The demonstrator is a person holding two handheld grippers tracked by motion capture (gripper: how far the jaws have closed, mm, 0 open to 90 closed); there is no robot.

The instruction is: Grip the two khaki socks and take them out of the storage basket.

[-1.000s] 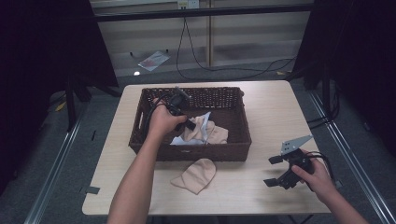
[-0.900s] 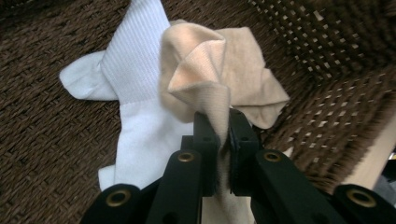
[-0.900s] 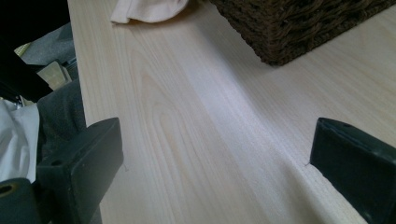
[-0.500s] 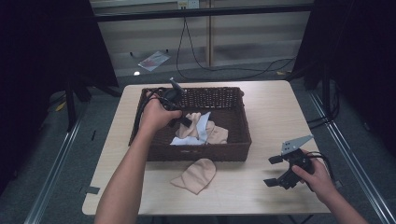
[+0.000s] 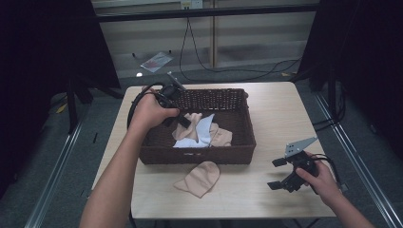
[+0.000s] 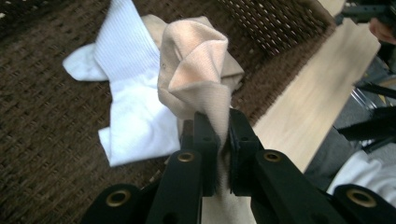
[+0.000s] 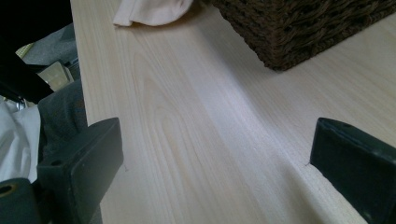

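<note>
Here the left gripper point(image 6: 218, 140) pinches a beige sock point(image 6: 198, 70), seemingly unlabelled.

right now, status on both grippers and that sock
Left gripper shut on beige sock, lifted above basket. Right gripper open, idle on table. White sock underneath, nothing blocking.

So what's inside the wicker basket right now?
The wicker basket holds a white sock lying on its floor and a beige sock pinched in the left claw. Whatever lies beneath the socks is covered.
</note>
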